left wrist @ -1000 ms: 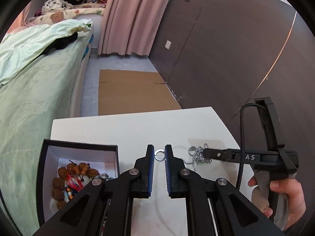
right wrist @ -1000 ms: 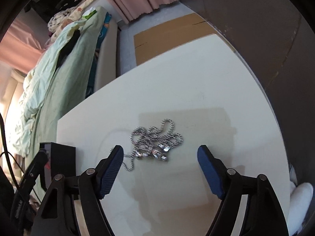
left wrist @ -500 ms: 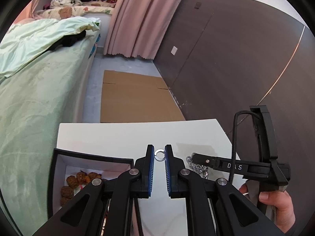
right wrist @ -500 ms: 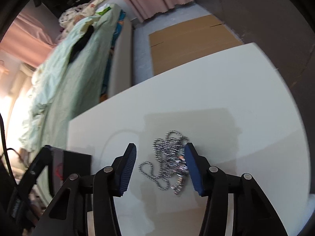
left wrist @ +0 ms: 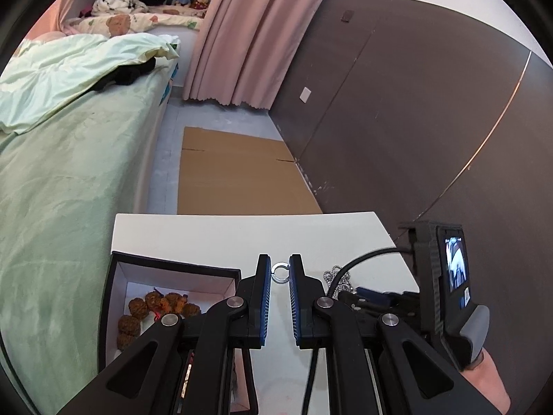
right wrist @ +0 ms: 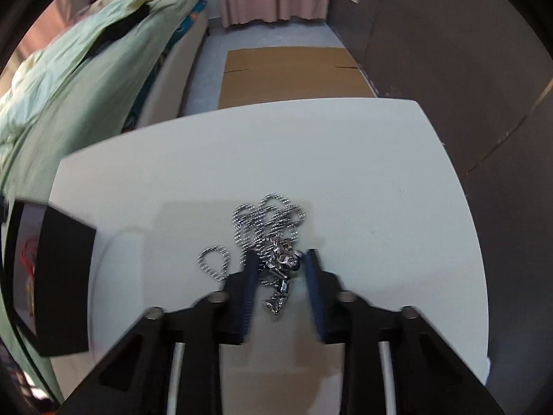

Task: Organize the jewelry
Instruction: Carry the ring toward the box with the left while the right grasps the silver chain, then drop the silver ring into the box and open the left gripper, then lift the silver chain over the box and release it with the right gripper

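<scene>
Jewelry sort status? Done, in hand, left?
Done: brown bead bracelet lies in the black box. In hand: left gripper pinches a small silver ring; right gripper has just been closing around the silver chain on the white table. Left: ring and chain into the box.

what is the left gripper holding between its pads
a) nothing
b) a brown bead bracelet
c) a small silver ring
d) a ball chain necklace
c: the left gripper pinches a small silver ring between its blue pads, above the white table; the brown beads lie in the black box.
</scene>
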Available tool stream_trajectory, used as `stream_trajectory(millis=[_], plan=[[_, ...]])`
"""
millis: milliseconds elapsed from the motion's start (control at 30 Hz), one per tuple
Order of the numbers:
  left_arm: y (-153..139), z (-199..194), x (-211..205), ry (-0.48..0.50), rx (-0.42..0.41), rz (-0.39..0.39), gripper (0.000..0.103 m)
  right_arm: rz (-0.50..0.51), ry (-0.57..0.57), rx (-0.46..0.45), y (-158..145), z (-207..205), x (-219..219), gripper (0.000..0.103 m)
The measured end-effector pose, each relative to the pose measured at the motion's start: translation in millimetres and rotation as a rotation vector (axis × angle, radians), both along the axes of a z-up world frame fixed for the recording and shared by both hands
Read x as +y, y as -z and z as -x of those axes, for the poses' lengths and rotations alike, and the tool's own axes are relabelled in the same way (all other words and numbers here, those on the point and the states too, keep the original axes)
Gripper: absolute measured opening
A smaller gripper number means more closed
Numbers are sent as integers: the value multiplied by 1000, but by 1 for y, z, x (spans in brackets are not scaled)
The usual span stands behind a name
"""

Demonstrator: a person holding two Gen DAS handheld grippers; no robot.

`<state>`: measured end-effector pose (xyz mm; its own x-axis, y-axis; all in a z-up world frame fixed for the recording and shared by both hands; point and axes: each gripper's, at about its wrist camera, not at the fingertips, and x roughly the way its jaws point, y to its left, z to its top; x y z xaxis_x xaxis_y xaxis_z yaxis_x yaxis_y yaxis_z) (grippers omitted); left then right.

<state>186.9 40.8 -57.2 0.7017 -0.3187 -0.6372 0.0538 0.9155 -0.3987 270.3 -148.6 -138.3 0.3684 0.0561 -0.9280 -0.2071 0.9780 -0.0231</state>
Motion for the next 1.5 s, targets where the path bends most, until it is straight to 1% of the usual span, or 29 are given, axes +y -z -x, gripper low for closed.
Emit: stream_trajectory(millis=[67, 100, 200, 333, 433, 567, 733, 833, 967, 1000, 1067, 1133, 1233, 1300, 1333, 1367, 1400, 1433, 1500], plan=[[-1, 5, 2, -5, 0, 8, 11, 3, -26, 3, 1, 6, 2, 20], [-2, 8, 3, -12, -5, -2, 11, -5, -33, 7, 1, 8, 1, 20], [-4, 16, 7, -26, -9, 2, 11, -100, -25, 32, -3, 11, -11, 20], [-12, 33, 18, -62, -31, 6, 11, -173, -21, -18, -20, 26, -24, 20], [-19, 44, 24, -89, -47, -28, 11, -256, -15, -12, -28, 31, -32, 20], [-24, 60, 35, -121, -56, -44, 11, -331, -12, -53, -42, 42, -40, 20], [-25, 72, 51, -173, -53, -46, 11, -382, -22, -76, -49, 62, -38, 20], [-25, 77, 56, -178, -53, -37, 11, -385, -22, -78, -47, 67, -35, 20], [-23, 77, 61, -170, -51, -27, 11, -405, -32, -98, -54, 72, -29, 20], [-22, 77, 63, -170, -42, -15, 11, -408, -35, -103, -55, 73, -28, 20], [-17, 70, 65, -156, 11, 16, 11, -414, -42, -113, -58, 78, -26, 20], [-12, 66, 67, -150, 53, 31, 12, -415, -48, -115, -60, 80, -24, 20], [-9, 66, 72, -174, 66, 25, 14, -422, -59, -120, -62, 82, -19, 20], [-10, 67, 76, -188, 69, 24, 21, -431, -65, -127, -67, 84, -17, 20], [-10, 67, 78, -193, 67, 27, 38, -435, -70, -140, -72, 85, -15, 20], [-10, 68, 79, -198, 65, 35, 63, -442, -76, -149, -77, 86, -16, 20], [-10, 69, 82, -202, 60, 55, 73, -456, -84, -155, -82, 87, -14, 20], [-10, 70, 84, -203, 56, 72, 81, -483, -98, -157, -90, 88, -12, 20], [-11, 71, 86, -203, 62, 84, 81, -491, -123, -182, -105, 91, -8, 20]])
